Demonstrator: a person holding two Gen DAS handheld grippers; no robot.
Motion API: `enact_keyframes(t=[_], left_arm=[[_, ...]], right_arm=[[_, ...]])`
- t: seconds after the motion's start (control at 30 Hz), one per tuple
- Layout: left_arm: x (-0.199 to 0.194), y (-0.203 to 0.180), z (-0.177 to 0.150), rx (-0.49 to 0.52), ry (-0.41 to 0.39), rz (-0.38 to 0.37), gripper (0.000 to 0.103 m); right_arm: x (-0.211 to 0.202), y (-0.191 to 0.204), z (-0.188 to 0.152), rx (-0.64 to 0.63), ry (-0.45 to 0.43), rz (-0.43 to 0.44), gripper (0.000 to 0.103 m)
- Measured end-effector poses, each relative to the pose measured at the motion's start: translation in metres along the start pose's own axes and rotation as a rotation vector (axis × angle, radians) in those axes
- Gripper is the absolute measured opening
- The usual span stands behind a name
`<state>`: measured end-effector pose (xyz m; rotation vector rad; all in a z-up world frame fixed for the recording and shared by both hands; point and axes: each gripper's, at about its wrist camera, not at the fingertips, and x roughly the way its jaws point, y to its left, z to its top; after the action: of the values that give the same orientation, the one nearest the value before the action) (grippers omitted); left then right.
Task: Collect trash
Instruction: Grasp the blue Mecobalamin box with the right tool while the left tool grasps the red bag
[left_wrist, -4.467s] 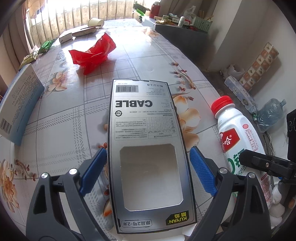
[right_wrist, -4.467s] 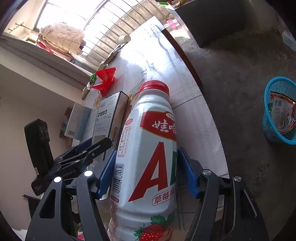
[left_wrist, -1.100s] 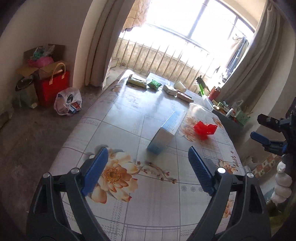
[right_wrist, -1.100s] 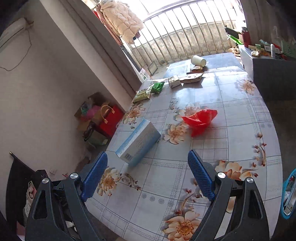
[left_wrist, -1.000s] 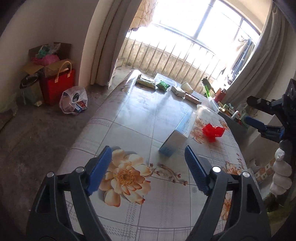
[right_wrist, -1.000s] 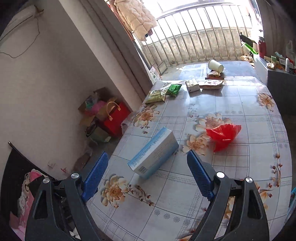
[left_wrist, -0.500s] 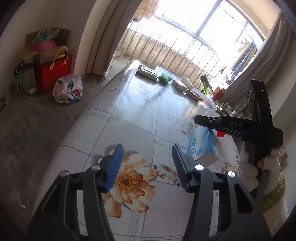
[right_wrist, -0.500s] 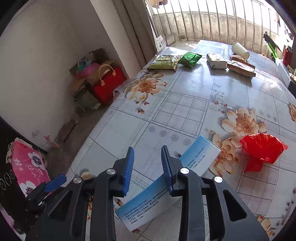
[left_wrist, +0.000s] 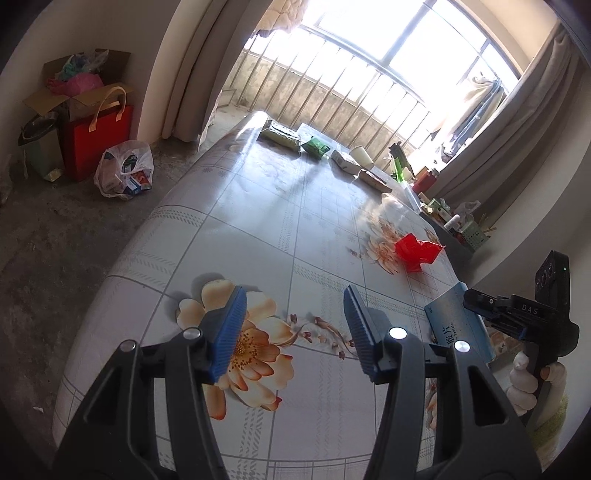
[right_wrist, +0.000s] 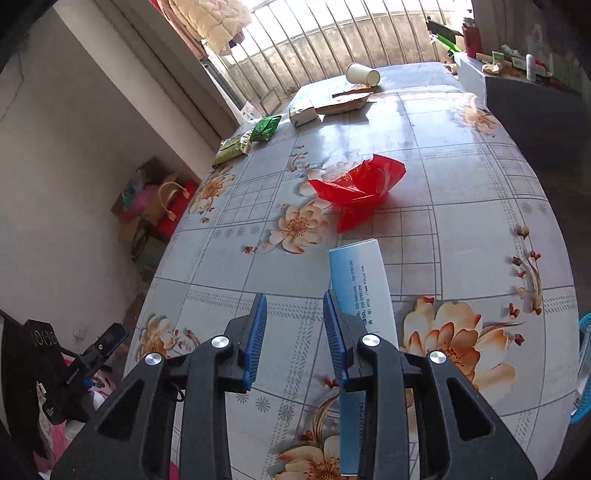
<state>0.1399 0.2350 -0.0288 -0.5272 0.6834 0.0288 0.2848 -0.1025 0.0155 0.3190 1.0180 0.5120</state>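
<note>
**A:** What is lying on the oval table (right_wrist: 461, 184) with the glossy, flower-printed grid cloth?

**B:** In the middle sits a crumpled red plastic wrapper (right_wrist: 358, 188), shiny and creased, its edges standing up like a bowl. Just on the near side of the wrapper lies a long, flat blue-and-white cardboard box (right_wrist: 358, 280), smooth, with small print along its pale face.

**A:** And beyond the wrapper?

**B:** Well beyond it, toward the barred window, a white paper cup (right_wrist: 362, 74) lies tipped on its side. Next to that are a flat brown cardboard piece (right_wrist: 343, 101) and a small white carton (right_wrist: 303, 115). Two green foil packets (right_wrist: 265, 128) lie beyond the wrapper to its left.

**A:** Is the right gripper (right_wrist: 291, 332) on the box?

**B:** No. Its ribbed blue pads stand a narrow gap apart and are opening, with only tablecloth showing between them. The box runs under and just outside its right-hand finger, on the wrapper's near side. A white-gloved hand (left_wrist: 524, 380) grips its black handle.

**A:** The left gripper (left_wrist: 293, 325)?

**B:** Its jaws are wider apart, with nothing between the pads. It hangs over a printed orange flower, far to the left of the wrapper in its own view. The box shows there too, at its right.
</note>
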Motion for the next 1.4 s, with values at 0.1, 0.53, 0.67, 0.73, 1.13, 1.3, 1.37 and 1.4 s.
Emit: enact_keyframes(t=[0.1, 0.53, 0.67, 0.73, 1.13, 1.3, 1.37, 1.4], left_arm=[[-0.001, -0.006, -0.002, 0.012, 0.009, -0.012, 0.051], [0.005, -0.044, -0.007, 0.091, 0.050, -0.037, 0.053], [0.019, -0.064, -0.005, 0.140, 0.091, -0.050, 0.060], [0.028, -0.077, -0.002, 0.178, 0.107, -0.055, 0.064], [0.139, -0.178, 0.050, 0.410, 0.192, -0.076, 0.067], [0.178, -0.227, 0.052, 0.566, 0.147, -0.085, 0.067], [0.190, -0.250, 0.044, 0.674, 0.146, -0.093, 0.067], [0.196, -0.260, 0.038, 0.732, 0.151, -0.082, 0.067]], right_arm=[[-0.014, -0.029, 0.003, 0.083, -0.022, 0.041, 0.032], [-0.029, -0.072, -0.019, 0.068, 0.018, -0.180, 0.078], [-0.009, -0.057, -0.025, -0.025, 0.089, -0.267, 0.083], [-0.001, -0.052, -0.027, -0.052, 0.109, -0.290, 0.083], [0.015, -0.054, -0.034, -0.096, 0.110, -0.338, 0.084], [0.011, -0.063, -0.035, -0.074, 0.094, -0.300, 0.083], [0.009, -0.065, -0.035, -0.072, 0.084, -0.292, 0.081], [0.008, -0.067, -0.035, -0.072, 0.081, -0.285, 0.080]])
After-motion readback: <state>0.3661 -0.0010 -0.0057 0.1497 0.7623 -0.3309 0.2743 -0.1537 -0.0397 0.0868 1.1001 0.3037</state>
